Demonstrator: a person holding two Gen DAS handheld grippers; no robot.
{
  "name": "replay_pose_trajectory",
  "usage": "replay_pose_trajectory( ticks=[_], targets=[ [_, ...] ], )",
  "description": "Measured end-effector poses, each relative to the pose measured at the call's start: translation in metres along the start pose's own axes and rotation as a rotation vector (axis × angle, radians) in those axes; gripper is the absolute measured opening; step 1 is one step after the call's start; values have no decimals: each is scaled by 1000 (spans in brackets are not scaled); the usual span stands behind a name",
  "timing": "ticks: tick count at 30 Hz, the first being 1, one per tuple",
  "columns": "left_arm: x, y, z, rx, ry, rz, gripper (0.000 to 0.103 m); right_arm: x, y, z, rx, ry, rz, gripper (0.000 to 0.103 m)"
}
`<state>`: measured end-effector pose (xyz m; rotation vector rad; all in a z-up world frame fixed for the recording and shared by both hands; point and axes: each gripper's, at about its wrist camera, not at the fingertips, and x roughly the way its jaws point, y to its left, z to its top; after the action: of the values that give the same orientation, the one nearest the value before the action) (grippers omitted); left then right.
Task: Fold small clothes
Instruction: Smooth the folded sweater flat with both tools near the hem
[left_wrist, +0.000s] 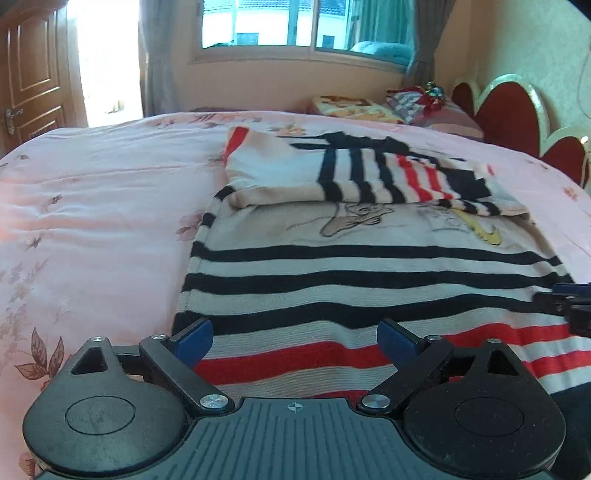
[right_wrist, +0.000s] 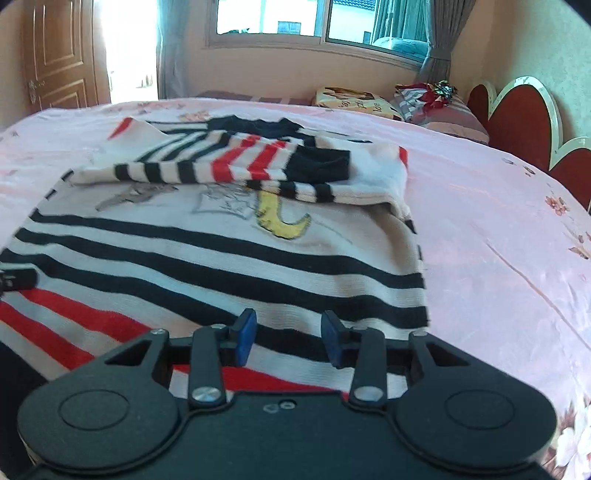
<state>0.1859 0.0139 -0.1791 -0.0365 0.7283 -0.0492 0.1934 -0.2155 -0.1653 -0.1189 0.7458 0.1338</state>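
Note:
A small white sweater (left_wrist: 351, 273) with black and red stripes and a cartoon print lies flat on the pink bed; it also shows in the right wrist view (right_wrist: 207, 251). Both sleeves are folded across its chest (left_wrist: 369, 173) (right_wrist: 236, 162). My left gripper (left_wrist: 295, 343) is open and empty over the hem's left part. My right gripper (right_wrist: 288, 339) is open and empty over the hem's right part. The right gripper's tip shows at the right edge of the left wrist view (left_wrist: 569, 299), and the left gripper's tip at the left edge of the right wrist view (right_wrist: 18, 278).
The pink floral bedspread (left_wrist: 92, 221) (right_wrist: 498, 240) spreads wide on both sides of the sweater. Pillows and a folded blanket (left_wrist: 369, 107) lie at the far end by a red headboard (left_wrist: 517, 110). A window and a wooden door (left_wrist: 33, 74) are behind.

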Motion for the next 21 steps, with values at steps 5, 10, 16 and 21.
replay_pose_trajectory(
  ticks=[5,10,16,21],
  targets=[
    [10,-20,-1,29,75,-79,95,-5,50,-6,3,26,72,35],
    [14,-28,-15,86,81,-47,96,-3,50,-26,14,64,18,37],
    [11,-27,-17,85,77,-49,96,-15,41,-37,48,65,-16,40],
    [9,-25,-19,92,75,-49,96,-24,33,-47,51,61,-41,40]
  ],
)
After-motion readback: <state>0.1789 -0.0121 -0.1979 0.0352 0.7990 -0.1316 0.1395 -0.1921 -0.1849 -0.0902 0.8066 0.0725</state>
